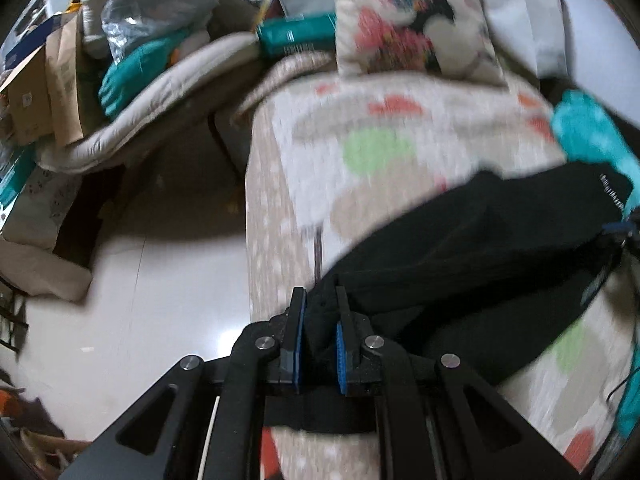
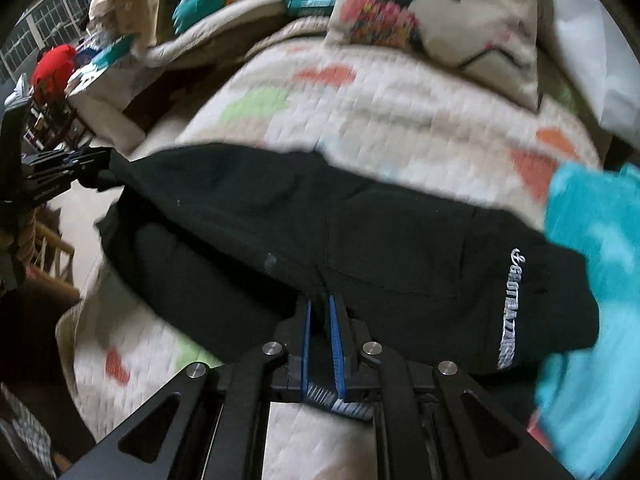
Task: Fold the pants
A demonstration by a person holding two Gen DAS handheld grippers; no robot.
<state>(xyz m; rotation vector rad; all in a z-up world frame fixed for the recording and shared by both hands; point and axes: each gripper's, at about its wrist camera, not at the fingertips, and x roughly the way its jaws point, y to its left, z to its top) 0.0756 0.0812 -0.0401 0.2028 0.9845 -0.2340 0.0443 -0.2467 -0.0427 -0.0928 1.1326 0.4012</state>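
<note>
Black pants (image 2: 360, 232) with a white logo near one end lie across a quilted bed cover (image 2: 400, 112). My left gripper (image 1: 320, 300) is shut on one end of the black pants (image 1: 480, 248), near the bed's left edge. It also shows at the left of the right wrist view (image 2: 92, 164), holding the pants' end. My right gripper (image 2: 320, 304) is shut on a fold of the pants at their near edge. Both views are motion blurred.
A patterned pillow (image 2: 432, 20) lies at the head of the bed. A teal cloth (image 2: 596, 280) lies at the right by the pants. The pale floor (image 1: 160, 300) is to the left of the bed, with boxes and bags (image 1: 60, 80) piled beyond.
</note>
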